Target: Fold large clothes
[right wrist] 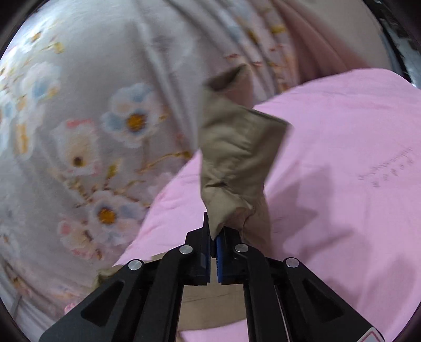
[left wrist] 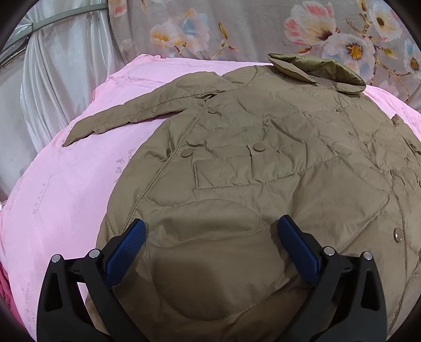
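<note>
A tan quilted coat [left wrist: 263,168] lies front up on a pink sheet [left wrist: 65,200], collar at the far end, one sleeve [left wrist: 123,118] stretched out to the left. My left gripper [left wrist: 210,229] hovers over the coat's lower front, open, its blue pads [left wrist: 126,250] wide apart with nothing pinched. In the right wrist view my right gripper [right wrist: 213,236] is shut on the cuff end of the coat's other sleeve [right wrist: 236,157], which hangs lifted above the pink sheet [right wrist: 342,184]. The picture there is blurred.
A grey curtain with large flowers [left wrist: 263,26] hangs behind the bed. White satin drapes [left wrist: 58,73] and a metal rail [left wrist: 52,19] stand at the far left. The flowered curtain [right wrist: 92,131] fills the left of the right wrist view.
</note>
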`<state>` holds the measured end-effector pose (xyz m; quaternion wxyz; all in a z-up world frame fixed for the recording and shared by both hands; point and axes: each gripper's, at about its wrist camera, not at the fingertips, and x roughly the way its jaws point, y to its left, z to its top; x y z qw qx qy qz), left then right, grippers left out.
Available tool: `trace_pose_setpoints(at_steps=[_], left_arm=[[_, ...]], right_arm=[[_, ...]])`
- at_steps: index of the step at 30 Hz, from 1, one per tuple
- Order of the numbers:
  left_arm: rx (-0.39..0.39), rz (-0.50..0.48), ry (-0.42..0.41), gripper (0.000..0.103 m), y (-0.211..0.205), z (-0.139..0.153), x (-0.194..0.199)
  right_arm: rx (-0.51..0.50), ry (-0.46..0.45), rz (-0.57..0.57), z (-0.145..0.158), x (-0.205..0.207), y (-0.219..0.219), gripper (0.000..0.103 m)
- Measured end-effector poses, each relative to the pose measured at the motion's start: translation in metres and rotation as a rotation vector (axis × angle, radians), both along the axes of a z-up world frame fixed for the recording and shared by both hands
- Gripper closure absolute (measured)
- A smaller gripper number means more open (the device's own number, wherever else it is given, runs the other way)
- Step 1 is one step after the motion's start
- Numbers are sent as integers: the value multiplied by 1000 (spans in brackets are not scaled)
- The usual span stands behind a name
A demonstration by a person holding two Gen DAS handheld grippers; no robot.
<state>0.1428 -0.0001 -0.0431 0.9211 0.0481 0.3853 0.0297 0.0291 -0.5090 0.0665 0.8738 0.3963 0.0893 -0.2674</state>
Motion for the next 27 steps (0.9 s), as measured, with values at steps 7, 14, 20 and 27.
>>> trace_pose_setpoints(at_steps=[7,14,20,27], left_arm=[[-8,-1,-1,5,0,0,0],[-44,-9,2,5,6,-1,0],[-169,-81,35,5,19,13,3],[-405,-50,93,5,35,43,58]], right_arm=[[-232,-21,522,55,100,183,99],[-294,232,895,-12,170,321,79],[-360,211,853,-11,138,339,35],[-240,204,712,-11,104,292,35]])
